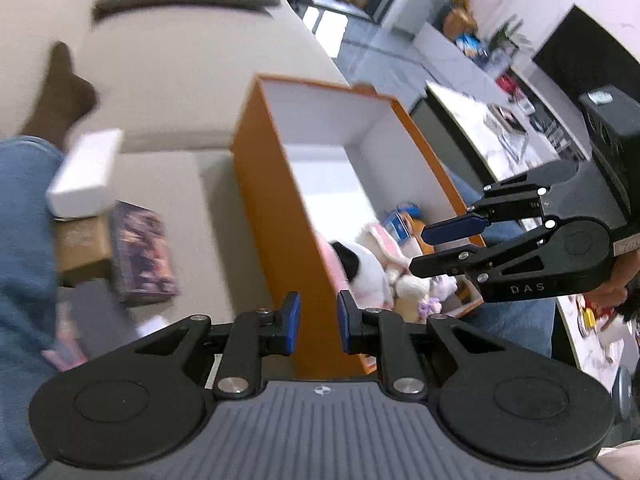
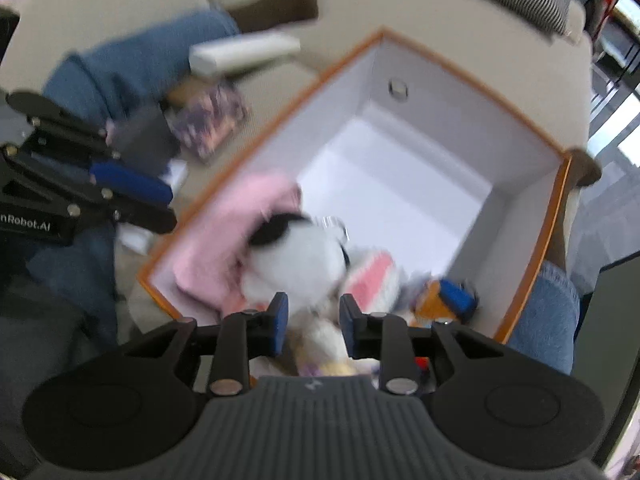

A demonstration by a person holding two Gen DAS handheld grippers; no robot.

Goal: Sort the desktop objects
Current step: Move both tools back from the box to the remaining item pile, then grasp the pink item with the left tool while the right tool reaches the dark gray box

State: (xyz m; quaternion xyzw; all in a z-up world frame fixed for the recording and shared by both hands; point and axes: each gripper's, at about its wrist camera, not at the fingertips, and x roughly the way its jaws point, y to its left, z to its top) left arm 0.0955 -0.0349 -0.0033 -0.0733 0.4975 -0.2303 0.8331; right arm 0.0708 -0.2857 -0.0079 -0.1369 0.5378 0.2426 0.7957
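An orange box with a white inside (image 1: 276, 184) (image 2: 556, 216) stands on a beige sofa. Inside it lie a white and black plush toy (image 1: 362, 268) (image 2: 296, 264), a pink plush (image 2: 224, 240), a pink-eared plush (image 2: 374, 276) and a small blue and orange item (image 1: 400, 224) (image 2: 448, 298). My left gripper (image 1: 319, 322) is open and empty, outside the box by its near left wall. My right gripper (image 2: 313, 320) is open and empty, just above the toys at the box's near end; it also shows in the left wrist view (image 1: 436, 250).
Left of the box on the sofa lie a white box (image 1: 86, 172) (image 2: 244, 54), a purple patterned box (image 1: 142, 252) (image 2: 210, 122) and a brown box (image 1: 82, 242). A person's jeans (image 1: 20, 240) (image 2: 132, 68) are close by. A white table (image 1: 500, 136) with clutter stands at right.
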